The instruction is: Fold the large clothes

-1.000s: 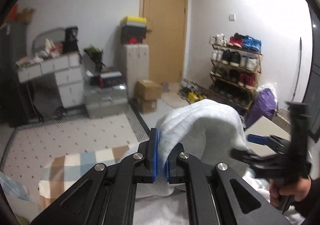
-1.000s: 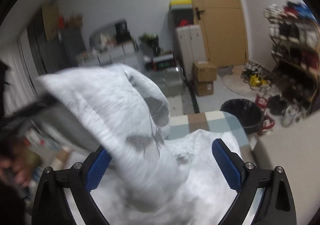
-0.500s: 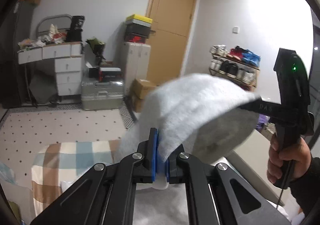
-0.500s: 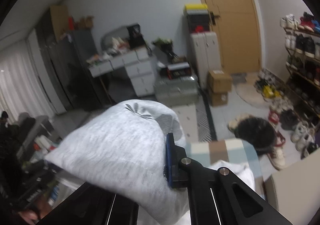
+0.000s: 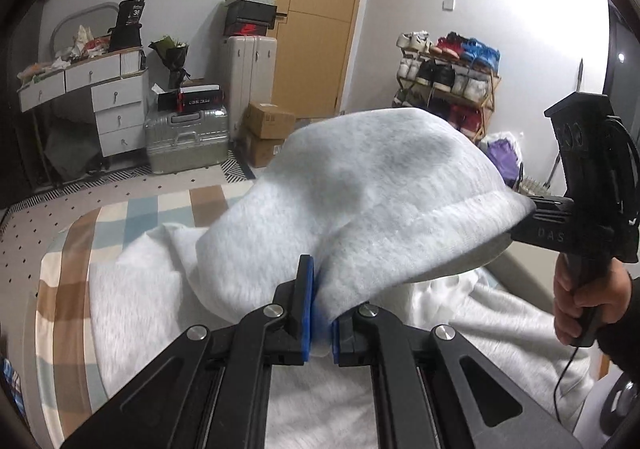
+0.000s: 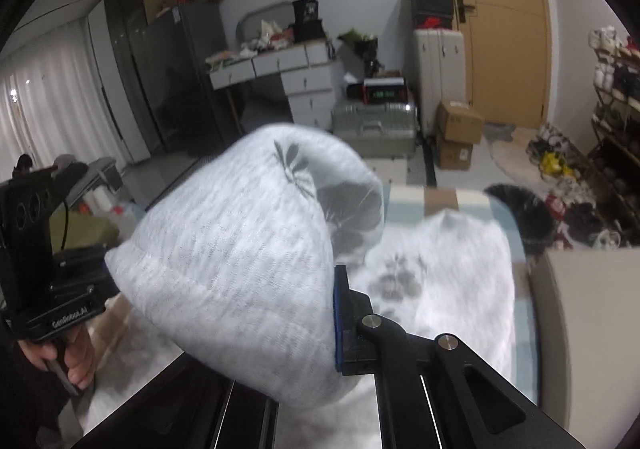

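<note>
Grey fleece, a large sweatshirt [image 5: 372, 185], lies spread over a bed with a checked cover [image 5: 132, 205], and one hemmed edge of it is lifted above the rest, stretched between the two tools. Left tool [image 5: 320, 323] is clamped shut on a fold of the cloth, its blue pads [image 5: 306, 309] pressing the fabric from both sides. Right tool [image 6: 334, 325], held by a hand [image 5: 580, 299] at the far end of the raised edge, is likewise closed on the sweatshirt, whose dark leaf print [image 6: 294, 165] shows on the bunched part.
</note>
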`<state>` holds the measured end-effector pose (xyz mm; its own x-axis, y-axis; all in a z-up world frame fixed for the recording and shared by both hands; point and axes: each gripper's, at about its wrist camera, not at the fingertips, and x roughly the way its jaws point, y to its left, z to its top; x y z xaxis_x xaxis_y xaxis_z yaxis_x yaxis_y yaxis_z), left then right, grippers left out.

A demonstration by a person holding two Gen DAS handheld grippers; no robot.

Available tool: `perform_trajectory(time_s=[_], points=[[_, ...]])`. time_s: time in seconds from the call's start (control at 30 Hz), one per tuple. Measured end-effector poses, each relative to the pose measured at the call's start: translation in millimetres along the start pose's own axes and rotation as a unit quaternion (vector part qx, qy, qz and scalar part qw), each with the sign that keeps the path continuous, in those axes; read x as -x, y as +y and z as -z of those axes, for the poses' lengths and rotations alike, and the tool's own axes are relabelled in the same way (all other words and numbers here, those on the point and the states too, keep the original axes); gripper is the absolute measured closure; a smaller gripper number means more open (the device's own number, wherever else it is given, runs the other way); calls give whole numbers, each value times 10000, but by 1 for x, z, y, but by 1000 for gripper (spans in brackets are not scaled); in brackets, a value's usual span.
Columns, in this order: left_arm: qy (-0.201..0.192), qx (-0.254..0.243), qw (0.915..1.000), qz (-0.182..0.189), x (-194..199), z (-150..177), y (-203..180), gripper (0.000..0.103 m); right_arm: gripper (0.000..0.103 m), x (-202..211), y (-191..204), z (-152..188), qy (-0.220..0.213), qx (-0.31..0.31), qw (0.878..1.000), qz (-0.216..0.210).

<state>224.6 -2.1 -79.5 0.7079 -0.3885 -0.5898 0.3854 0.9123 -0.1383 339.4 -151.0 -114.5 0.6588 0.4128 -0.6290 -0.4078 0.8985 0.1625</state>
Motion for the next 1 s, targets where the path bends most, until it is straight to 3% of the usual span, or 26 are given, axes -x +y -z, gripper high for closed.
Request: perform_trajectory(time_s=[0.17, 0.4, 0.57, 0.63, 0.73, 0.8, 0.83, 0.9, 1.0], points=[[145, -142, 9998, -90, -3, 15, -3, 101, 95, -10, -2, 34, 375, 163, 9992, 35], [495, -125, 9986, -99, -13, 38, 0, 97, 94, -45, -12, 79, 1262, 238, 9914, 235], [605, -368, 9969, -354, -9, 41, -7, 94, 91, -41, -19, 87, 1211, 77, 9924, 203], [719, -299, 9965, -307, -6, 42, -4, 87, 91, -39, -20, 86, 1256, 22, 9918, 219], [788, -126, 9967, 145, 6, 49, 3, 73, 88, -36, -15, 91, 1426, 275, 9887, 364], [778, -169, 9960, 412, 18, 51, 6, 42, 80, -31, -8, 91, 1614, 593, 9841, 452], [759, -204, 9956, 501, 23, 51, 7, 36, 72, -26, -6, 89, 1724, 812, 9803, 510], [585, -212, 9961, 621, 41, 50, 11, 34, 60, -15, -1, 87, 1769, 1062, 9767, 582], [445, -17, 9972, 602, 57, 53, 20, 28, 58, 17, 1, 73, 1604, 1267, 9784, 326]])
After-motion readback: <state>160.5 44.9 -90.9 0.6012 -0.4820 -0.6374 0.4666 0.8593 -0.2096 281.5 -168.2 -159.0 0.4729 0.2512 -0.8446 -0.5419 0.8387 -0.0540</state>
